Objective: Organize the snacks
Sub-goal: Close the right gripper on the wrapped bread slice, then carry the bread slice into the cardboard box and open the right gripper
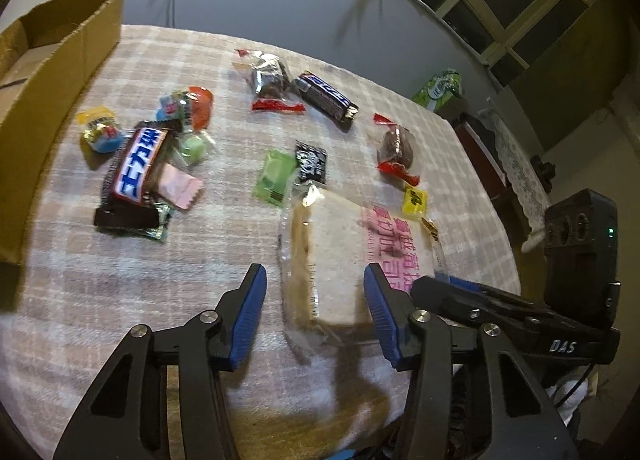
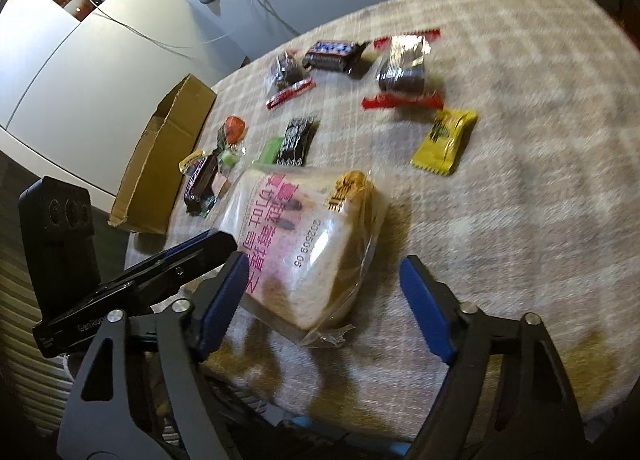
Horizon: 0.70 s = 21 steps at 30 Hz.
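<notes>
1. Right now both tools frame the bagged bread slice (image 1: pixel 340 256), which lies flat on the cloth-covered tabletop (image 1: pixel 120 300) at its near edge, with the other snacks scattered behind it.
2. The left tool (image 1: pixel 314 316) is spread wide with nothing in it; its blue pads straddle the near end of the bag, apparently without touching it.
3. The right tool (image 2: pixel 324 300) is likewise wide open and empty, with the bread between its fingers; whether the left pad touches the wrapper I cannot tell.
4. The step in hand looks like picking up the bread for the cardboard box (image 1: pixel 44 72), which stands open at the tabletop's left side.
5. Only one tool is needed. I would choose the left, since the box is on its side, and keep the right clear of the bag.
6. Close across the slice itself, not just the loose film at the bag's crimped end (image 2: pixel 326 336), which would probably slip.
7. Squeeze gently: soft bread will likely crush or fold under a hard pinch.
8. Lift straight up before moving sideways, because the black sachet (image 1: pixel 310 162), green sachet (image 1: pixel 276 176) and yellow candy (image 1: pixel 416 200) sit just beside the bag's far end and could be dragged.
9. Carry it high over the Snickers bar (image 1: pixel 136 168) and the small candies heaped around it, which lie between bread and box.
</notes>
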### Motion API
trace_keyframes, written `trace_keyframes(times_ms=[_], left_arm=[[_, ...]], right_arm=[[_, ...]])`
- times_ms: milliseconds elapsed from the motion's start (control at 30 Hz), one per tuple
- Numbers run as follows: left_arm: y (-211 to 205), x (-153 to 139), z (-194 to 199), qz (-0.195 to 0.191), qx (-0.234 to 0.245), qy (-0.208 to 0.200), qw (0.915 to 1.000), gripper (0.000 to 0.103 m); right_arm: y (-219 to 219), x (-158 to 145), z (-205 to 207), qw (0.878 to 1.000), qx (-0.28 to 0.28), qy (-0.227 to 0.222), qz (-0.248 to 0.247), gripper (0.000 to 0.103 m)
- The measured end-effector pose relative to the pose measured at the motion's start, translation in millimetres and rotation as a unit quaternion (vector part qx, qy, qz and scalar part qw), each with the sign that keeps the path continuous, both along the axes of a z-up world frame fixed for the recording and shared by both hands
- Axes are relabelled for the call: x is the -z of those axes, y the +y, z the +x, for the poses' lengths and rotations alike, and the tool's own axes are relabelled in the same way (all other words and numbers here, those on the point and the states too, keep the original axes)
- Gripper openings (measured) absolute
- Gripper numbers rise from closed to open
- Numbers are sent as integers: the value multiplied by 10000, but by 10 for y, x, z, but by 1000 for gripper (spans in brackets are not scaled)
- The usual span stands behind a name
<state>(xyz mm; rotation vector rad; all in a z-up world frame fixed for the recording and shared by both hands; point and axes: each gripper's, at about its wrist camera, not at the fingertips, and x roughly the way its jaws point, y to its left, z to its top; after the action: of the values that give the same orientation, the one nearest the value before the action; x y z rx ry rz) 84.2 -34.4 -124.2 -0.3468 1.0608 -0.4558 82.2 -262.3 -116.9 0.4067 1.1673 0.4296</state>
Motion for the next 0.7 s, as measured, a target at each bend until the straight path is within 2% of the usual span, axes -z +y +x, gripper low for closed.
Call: trace_keyframes(times_ms=[100,367,700], left_arm=[[-62,-7,-5,18,140,-34,9999,44],[-63,-44,-37,98,172,-115,9997,44],[255,-325,-127,94,-233,-543,9982,41]], right_arm=[[63,-11,14,9999,-116,-3,51,69],[173,-93,40,9997,-162,-99,-138,69],[517,-395,123,9973,-531,-448,-250,67]])
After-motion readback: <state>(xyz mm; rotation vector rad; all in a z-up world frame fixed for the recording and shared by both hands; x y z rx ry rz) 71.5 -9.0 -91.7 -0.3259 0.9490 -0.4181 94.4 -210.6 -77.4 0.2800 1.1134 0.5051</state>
